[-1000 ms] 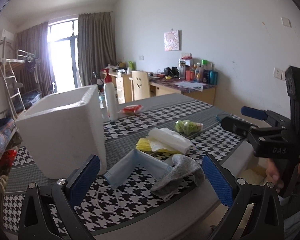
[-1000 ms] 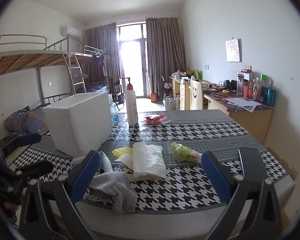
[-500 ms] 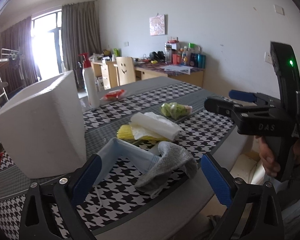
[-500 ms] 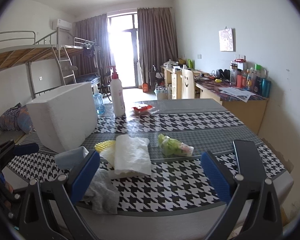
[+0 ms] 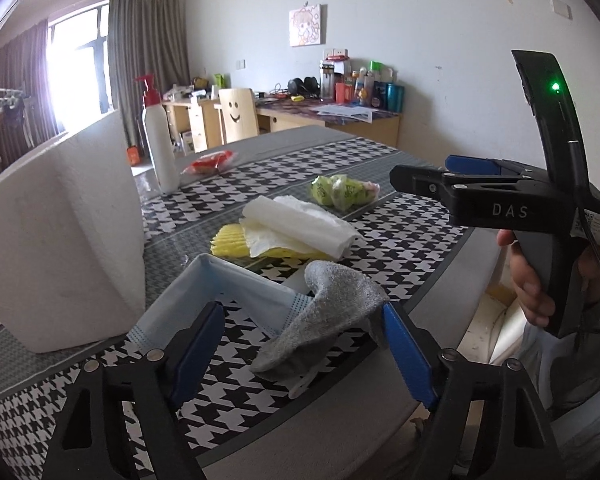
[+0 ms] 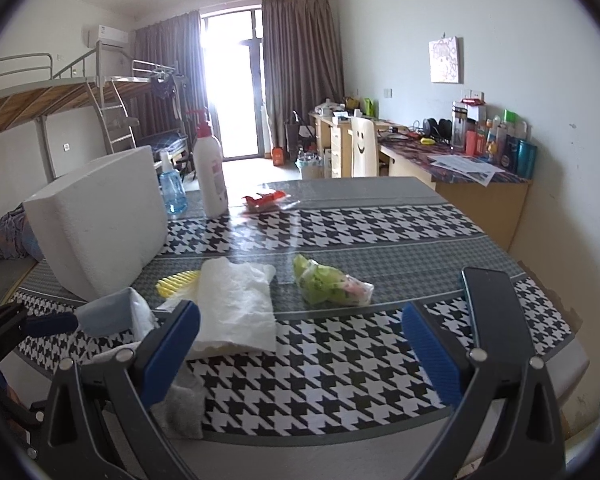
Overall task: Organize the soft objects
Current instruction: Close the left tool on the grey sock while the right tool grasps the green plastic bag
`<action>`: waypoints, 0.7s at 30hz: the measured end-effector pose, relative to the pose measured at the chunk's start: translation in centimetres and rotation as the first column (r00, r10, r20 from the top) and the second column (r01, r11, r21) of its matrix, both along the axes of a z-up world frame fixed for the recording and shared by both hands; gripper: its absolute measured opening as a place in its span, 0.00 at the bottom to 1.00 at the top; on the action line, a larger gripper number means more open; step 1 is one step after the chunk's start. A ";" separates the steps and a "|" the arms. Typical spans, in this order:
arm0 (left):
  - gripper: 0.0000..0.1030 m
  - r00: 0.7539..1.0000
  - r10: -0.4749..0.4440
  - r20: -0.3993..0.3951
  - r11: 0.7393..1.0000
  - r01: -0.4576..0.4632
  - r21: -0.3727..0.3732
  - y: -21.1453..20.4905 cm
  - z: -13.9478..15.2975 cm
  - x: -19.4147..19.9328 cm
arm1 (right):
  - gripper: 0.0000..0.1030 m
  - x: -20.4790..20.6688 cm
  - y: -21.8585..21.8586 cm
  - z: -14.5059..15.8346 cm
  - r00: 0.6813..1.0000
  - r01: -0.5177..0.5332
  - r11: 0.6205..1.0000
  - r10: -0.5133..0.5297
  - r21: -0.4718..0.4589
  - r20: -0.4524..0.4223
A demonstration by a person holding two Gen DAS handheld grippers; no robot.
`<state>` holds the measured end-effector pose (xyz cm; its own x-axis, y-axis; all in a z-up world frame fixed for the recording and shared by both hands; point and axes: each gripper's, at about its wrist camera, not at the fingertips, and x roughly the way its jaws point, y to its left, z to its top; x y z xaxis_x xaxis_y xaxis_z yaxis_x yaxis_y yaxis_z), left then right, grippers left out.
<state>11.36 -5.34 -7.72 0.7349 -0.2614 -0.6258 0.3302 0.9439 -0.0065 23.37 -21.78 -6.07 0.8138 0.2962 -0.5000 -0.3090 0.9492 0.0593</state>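
A grey sock [image 5: 332, 316] lies near the table's front edge, draped over a light blue face mask [image 5: 204, 296]. My left gripper [image 5: 300, 352] is open, its blue pads on either side of the sock and mask, just above them. Behind lie a white paper towel [image 5: 300, 228] on a yellow sponge [image 5: 230, 240] and a green plastic bag [image 5: 342, 192]. My right gripper [image 6: 300, 352] is open and empty above the front edge, in front of the towel [image 6: 236, 308] and green bag [image 6: 328, 284]. The sock [image 6: 182, 404] sits at its left finger.
A white foam box [image 5: 60, 232] stands on the left of the houndstooth table [image 5: 400, 216]. A white pump bottle [image 5: 160, 148] and a red packet [image 5: 210, 162] stand behind. A blue spray bottle [image 6: 172, 192] is beside the box. The right gripper's body [image 5: 520, 200] hangs at the right edge.
My left gripper has moved forward and down until its pads flank the sock and mask. My right gripper has moved forward and slightly right over the table edge.
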 end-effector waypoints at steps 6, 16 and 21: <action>0.65 1.000 -0.013 -0.024 1.000 0.013 0.013 -0.4 -0.6 0.7 | 0.99 1.1 0.0 -0.3 1.000 0.003 1.000 -0.003 -0.008 -0.015; 0.49 0.996 -0.046 -0.074 0.999 0.046 -0.006 -0.6 -1.5 1.7 | 0.99 3.1 -0.1 -1.0 0.999 0.008 1.000 -0.009 -0.022 -0.052; 0.36 0.994 -0.057 -0.098 0.998 0.056 -0.014 -0.6 -2.0 2.1 | 0.99 4.1 0.0 -1.2 0.997 0.010 0.999 -0.013 -0.038 -0.071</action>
<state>13.47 -5.89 -9.74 0.6540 -0.3083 -0.6909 0.3807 0.9232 -0.0515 27.42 -21.73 -7.26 0.7788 0.2667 -0.5677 -0.2941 0.9547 0.0450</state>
